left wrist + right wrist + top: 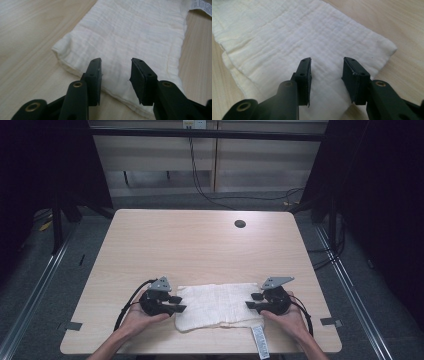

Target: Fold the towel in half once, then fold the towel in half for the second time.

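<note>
A white cloth (217, 305), folded into a long band, lies flat on the wooden table (200, 245) near its front edge. My left gripper (180, 303) sits at the cloth's left end, held in a hand, and points right. In the left gripper view its jaws (116, 72) stand apart over the cloth (130, 32) with nothing pinched. My right gripper (251, 300) is at the cloth's right end and points left. Its jaws (327, 72) are open above the cloth (287, 37) near a corner.
A white care label (260, 340) sticks out from the cloth's front right corner toward the table edge, also seen as the label (201, 6). A round cable hole (240, 224) sits at the table's far side. Dark curtains and metal rails flank the table.
</note>
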